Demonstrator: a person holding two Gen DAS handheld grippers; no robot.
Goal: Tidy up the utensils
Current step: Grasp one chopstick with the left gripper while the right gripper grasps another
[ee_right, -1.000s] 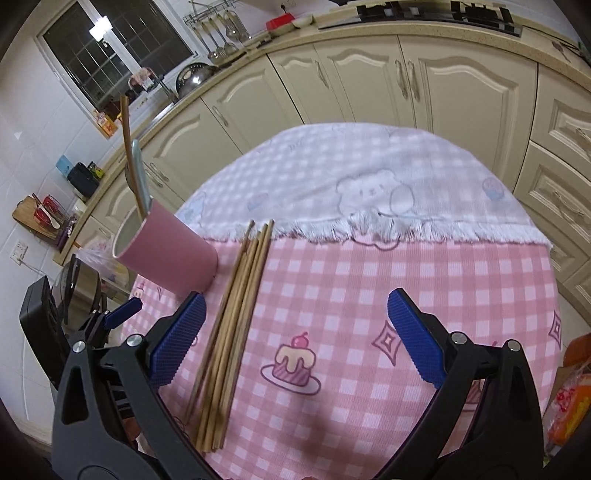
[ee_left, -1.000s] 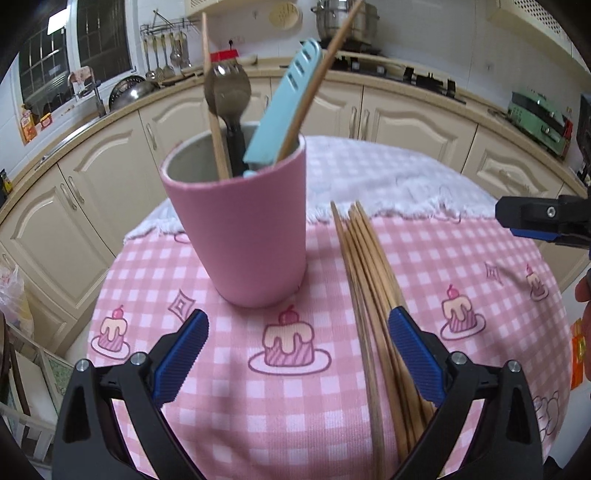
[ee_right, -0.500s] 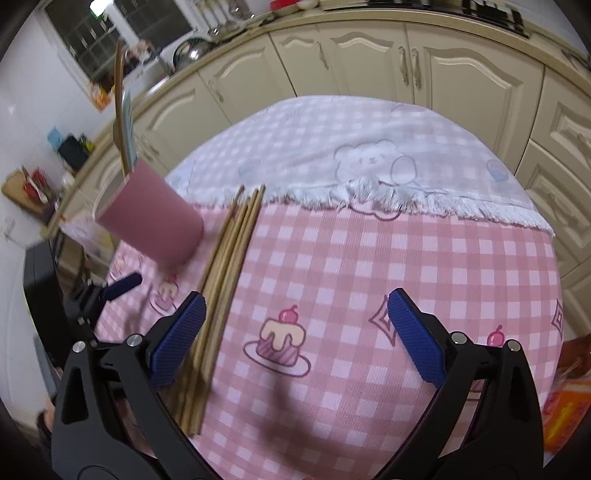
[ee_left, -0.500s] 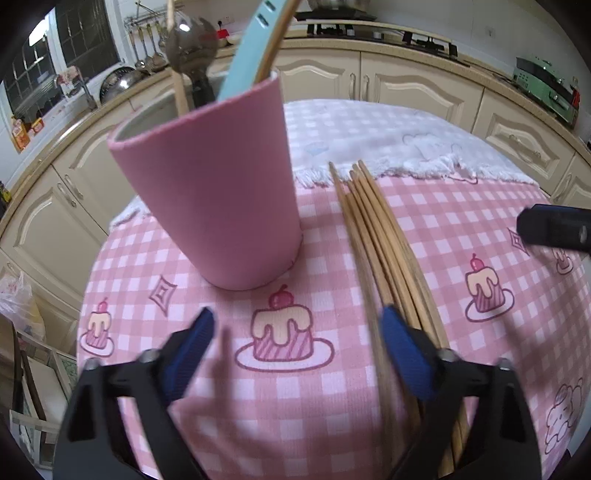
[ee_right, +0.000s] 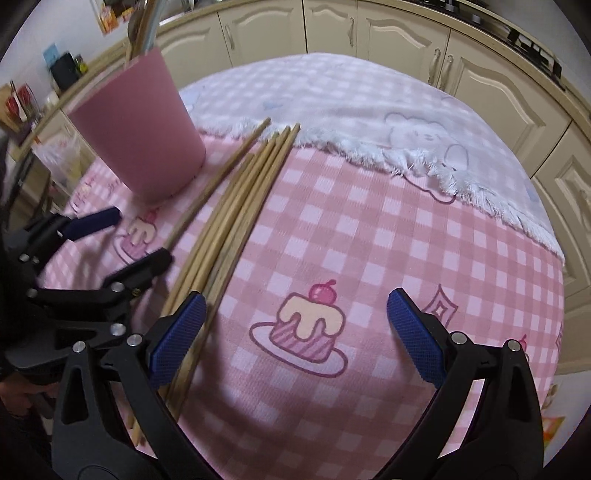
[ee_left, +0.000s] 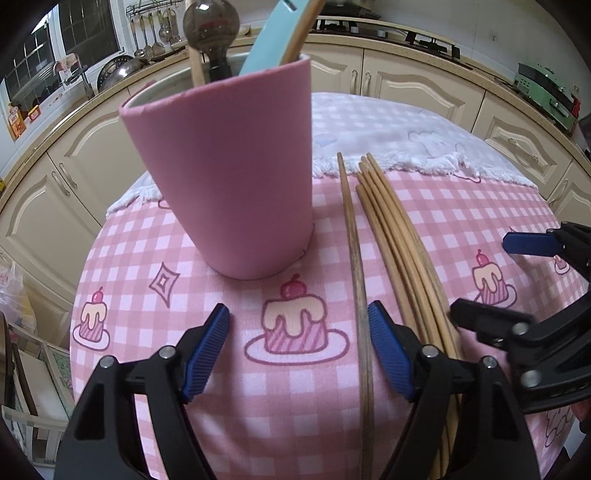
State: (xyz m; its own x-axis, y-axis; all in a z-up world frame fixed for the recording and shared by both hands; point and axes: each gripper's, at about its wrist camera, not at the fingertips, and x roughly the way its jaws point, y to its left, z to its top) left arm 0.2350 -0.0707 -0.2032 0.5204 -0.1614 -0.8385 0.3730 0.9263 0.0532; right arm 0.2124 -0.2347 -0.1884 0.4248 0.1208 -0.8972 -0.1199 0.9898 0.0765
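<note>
Chopsticks point(ee_right: 236, 206) lie lengthwise toward the pink cup point(ee_left: 229, 177), under the right gripper's point(ee_right: 295, 332) left finger, its fingers wide and empty; the left gripper point(ee_left: 299, 347), just been narrowing, straddles only one stray stick point(ee_left: 356, 258).

The pink cup point(ee_left: 229, 177) hides the lower parts of the utensils inside it. The chopsticks' point(ee_left: 402, 258) near ends vanish behind the left gripper point(ee_left: 299, 350); the spatula point(ee_left: 273, 33) is cropped at the frame's top.

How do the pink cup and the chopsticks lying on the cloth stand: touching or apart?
Apart. The left wrist view shows a strip of checked cloth between the base of the cup and the nearest chopstick.
</note>
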